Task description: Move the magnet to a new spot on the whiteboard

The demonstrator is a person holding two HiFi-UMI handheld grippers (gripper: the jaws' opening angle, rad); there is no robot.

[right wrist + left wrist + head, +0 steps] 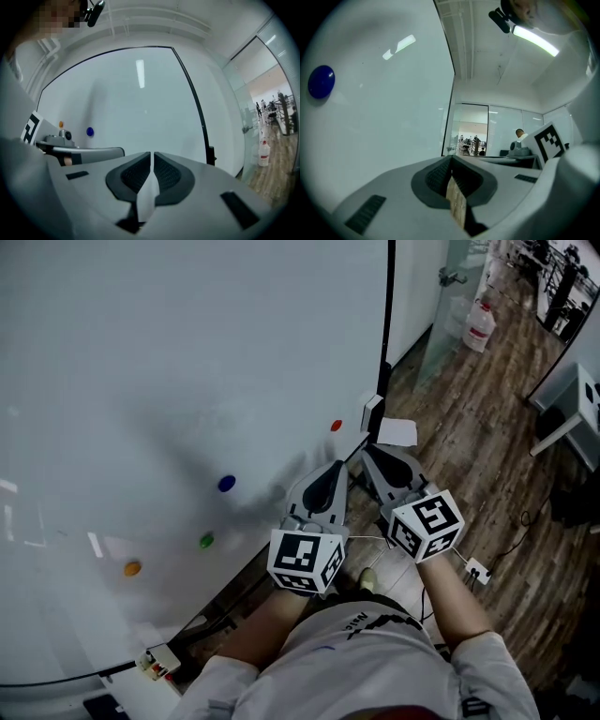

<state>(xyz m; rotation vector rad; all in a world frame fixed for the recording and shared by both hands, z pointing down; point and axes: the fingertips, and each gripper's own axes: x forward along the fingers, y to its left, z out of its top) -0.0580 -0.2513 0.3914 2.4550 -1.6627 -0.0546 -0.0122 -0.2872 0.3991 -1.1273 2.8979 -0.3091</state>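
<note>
The whiteboard [141, 352] is white with a thin black frame [388, 306], and on it a red magnet [337, 426] sits up and right of the blue magnet [226, 484], a green magnet [206, 541] just below it and an orange magnet [132, 568] lower left of it. Right of the blue magnet, the left gripper [451, 158] and right gripper [152, 154] are pale grey with dark grey ribbed pads, their cubes [305, 561] white with black square markers. Farther right of it, the floor [487, 427] is brown wood planking.

No readable text; shirt [375, 662] print too small to read.
</note>
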